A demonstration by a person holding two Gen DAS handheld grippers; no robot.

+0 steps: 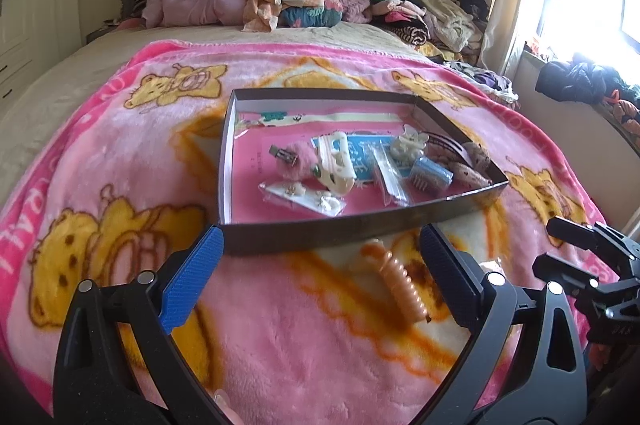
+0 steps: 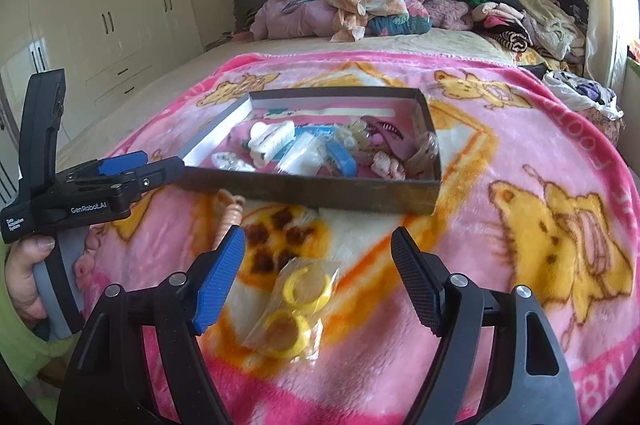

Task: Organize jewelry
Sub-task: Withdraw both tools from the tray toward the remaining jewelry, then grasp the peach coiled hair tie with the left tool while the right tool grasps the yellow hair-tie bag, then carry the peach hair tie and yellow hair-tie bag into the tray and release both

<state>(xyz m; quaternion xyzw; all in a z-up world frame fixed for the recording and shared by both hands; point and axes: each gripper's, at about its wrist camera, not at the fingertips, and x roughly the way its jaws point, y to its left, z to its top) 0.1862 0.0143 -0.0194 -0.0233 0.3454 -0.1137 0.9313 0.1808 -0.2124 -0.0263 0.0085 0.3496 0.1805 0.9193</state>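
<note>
Left tongs (image 1: 320, 265) wide open, empty, over peach clip (image 1: 402, 291), box (image 1: 344, 229) at 12 o'clock, right tongs (image 2: 318, 257) open, empty, over yellow rings (image 2: 296, 309).

Left gripper (image 1: 320, 265), black frame with blue ribbed pads, jaws spread wide, nothing between the pads, angled downward. Right gripper (image 2: 318, 273), same build, jaws also apart and empty, pitched down alike, just beside the left one. Person's left hand (image 2: 28, 277) wraps the left gripper's grey handle, green sleeve behind it.

Shallow tray (image 1: 352, 233) holds hair clips; orange spiral clip (image 1: 402, 291) and bagged yellow rings (image 2: 294, 309) lie outside
</note>
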